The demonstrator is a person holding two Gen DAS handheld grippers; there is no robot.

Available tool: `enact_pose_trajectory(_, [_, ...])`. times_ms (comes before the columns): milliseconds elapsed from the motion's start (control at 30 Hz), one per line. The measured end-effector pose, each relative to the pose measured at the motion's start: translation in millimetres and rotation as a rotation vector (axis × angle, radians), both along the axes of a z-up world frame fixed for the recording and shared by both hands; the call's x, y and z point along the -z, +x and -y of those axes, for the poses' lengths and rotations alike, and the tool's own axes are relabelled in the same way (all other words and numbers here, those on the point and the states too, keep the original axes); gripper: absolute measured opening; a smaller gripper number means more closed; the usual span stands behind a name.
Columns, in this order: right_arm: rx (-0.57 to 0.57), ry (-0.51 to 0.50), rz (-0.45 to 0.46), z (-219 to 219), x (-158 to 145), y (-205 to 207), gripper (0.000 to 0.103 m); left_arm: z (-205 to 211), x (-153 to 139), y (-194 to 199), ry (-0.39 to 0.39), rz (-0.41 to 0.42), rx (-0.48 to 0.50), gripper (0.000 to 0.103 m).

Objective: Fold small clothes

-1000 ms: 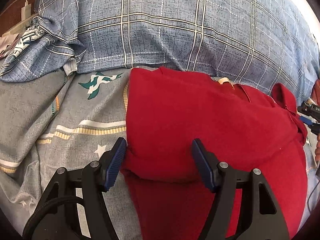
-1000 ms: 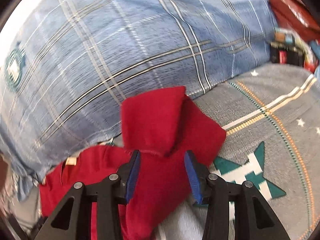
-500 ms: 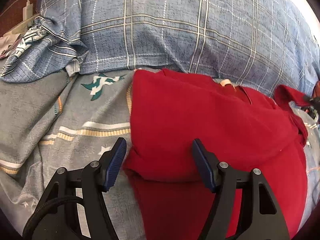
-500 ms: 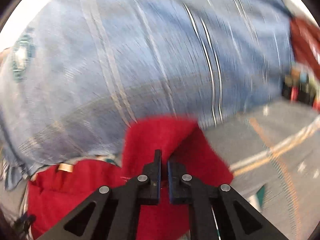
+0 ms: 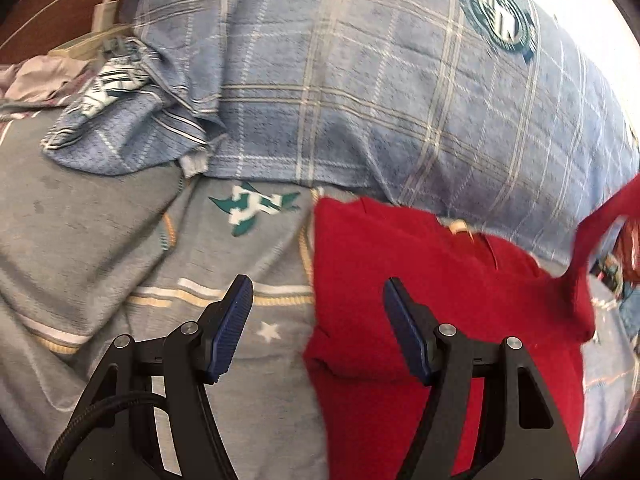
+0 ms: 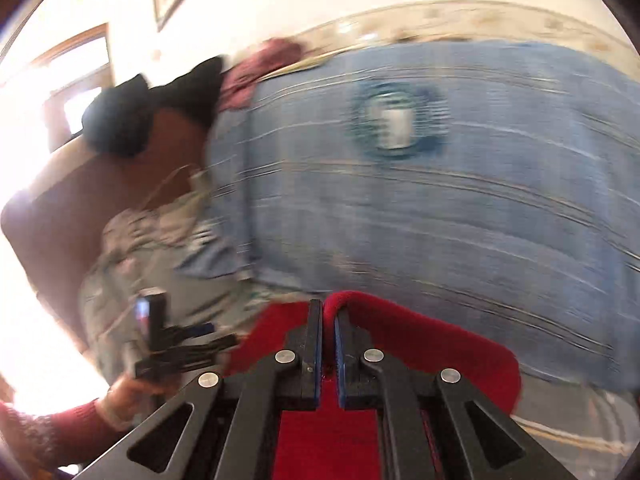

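A small red garment (image 5: 440,300) lies partly folded on the grey bedsheet (image 5: 100,248), its left edge straight. My left gripper (image 5: 316,312) hovers open above that left edge, holding nothing; its right finger is over the red cloth and its left finger over the sheet. At the far right of the left wrist view the red sleeve (image 5: 600,224) is pulled up off the bed. In the right wrist view my right gripper (image 6: 328,320) is shut on that red sleeve (image 6: 420,340), which drapes over its fingers. The left gripper (image 6: 176,344) and a hand (image 6: 128,396) show at lower left.
A large blue plaid duvet (image 5: 380,92) with a round green emblem (image 5: 500,28) is heaped behind the garment. A crumpled blue pillowcase (image 5: 120,120), a charger with cable (image 5: 104,12) and a brown headboard (image 6: 80,208) sit at the left. The right wrist view is blurred.
The right gripper closed on the red sleeve, then lifted it and swung it over toward the left. The left gripper drew back and to the left, staying open.
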State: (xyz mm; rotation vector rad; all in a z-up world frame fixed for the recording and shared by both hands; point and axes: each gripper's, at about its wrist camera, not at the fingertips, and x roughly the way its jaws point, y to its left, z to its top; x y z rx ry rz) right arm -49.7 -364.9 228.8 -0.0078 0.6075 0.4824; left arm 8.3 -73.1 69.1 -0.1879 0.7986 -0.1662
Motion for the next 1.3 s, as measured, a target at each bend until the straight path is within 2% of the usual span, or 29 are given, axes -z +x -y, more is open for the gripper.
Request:
enact_pose_trajectory(133, [-0.082, -0.028, -0.115, -55.4, 37.7, 45.3, 0.004, -14.2, -3.1, 0.6, -0.032, -0.001, -0.028, 0.068])
enact_pose_trajectory(167, [-0.084, -0.048, -0.156, -72.3, 58.9, 62.6, 0.004, -15.9, -3.6, 0.8, -0.036, -0.001, -0.027, 0.068])
enact_pose_trajectory(333, [-0.058, -0.056, -0.345, -114.1, 155.3, 117.3, 0.004, -14.8, -2.7, 2.4, -0.045, -0.003, -0.007, 0.068])
enact_pose_trajectory(433, [-0.022, -0.055, -0.412, -124.7, 188.2, 132.2, 0.006, -9.5, -2.1, 3.6, -0.057, -0.006, 0.026, 0.068])
enact_pose_trajectory(467, [-0.012, -0.049, -0.435, -125.9, 196.5, 134.6, 0.013, -8.4, -2.2, 3.8, -0.070, -0.008, 0.038, 0.068])
enact_pose_trajectory(500, [-0.010, -0.034, -0.444, -120.9, 194.9, 130.1, 0.029, -7.4, -2.2, 3.9, -0.086, -0.012, 0.051, 0.068])
enact_pose_trajectory(533, [-0.009, -0.020, -0.441, -117.1, 193.3, 127.0, 0.039, -6.6, -2.1, 4.2, -0.096, -0.014, 0.060, 0.068])
enact_pose_trajectory(567, [-0.006, 0.016, -0.418, -109.7, 186.4, 119.7, 0.059, -5.2, -1.9, 4.5, -0.102, -0.016, 0.069, 0.068])
enact_pose_trajectory(600, [0.001, 0.048, -0.390, -100.8, 176.4, 110.8, 0.067, -2.7, -1.1, 4.8, -0.101, -0.020, 0.080, 0.068])
enact_pose_trajectory(767, [0.079, 0.108, -0.293, -49.2, 144.7, 65.4, 0.067, 11.6, 11.7, 10.1, -0.060, -0.062, 0.121, 0.068])
enact_pose_trajectory(933, [0.211, 0.082, -0.237, 7.8, 135.2, 16.1, 0.067, 26.4, 19.5, 11.5, -0.045, -0.057, 0.150, 0.068])
enact_pose_trajectory(1067, [0.298, 0.033, -0.228, 49.6, 136.7, -22.4, 0.067, 38.6, 18.3, 15.6, -0.034, -0.044, 0.168, 0.068])
enact_pose_trajectory(1167, [0.332, 0.048, -0.238, 72.9, 139.6, -38.8, 0.067, 49.6, 19.0, 29.1, -0.037, -0.059, 0.173, 0.068])
enact_pose_trajectory(1300, [0.377, 0.072, -0.249, 92.1, 146.3, -50.8, 0.067, 71.7, 23.6, 46.4, 0.032, -0.088, 0.200, 0.060])
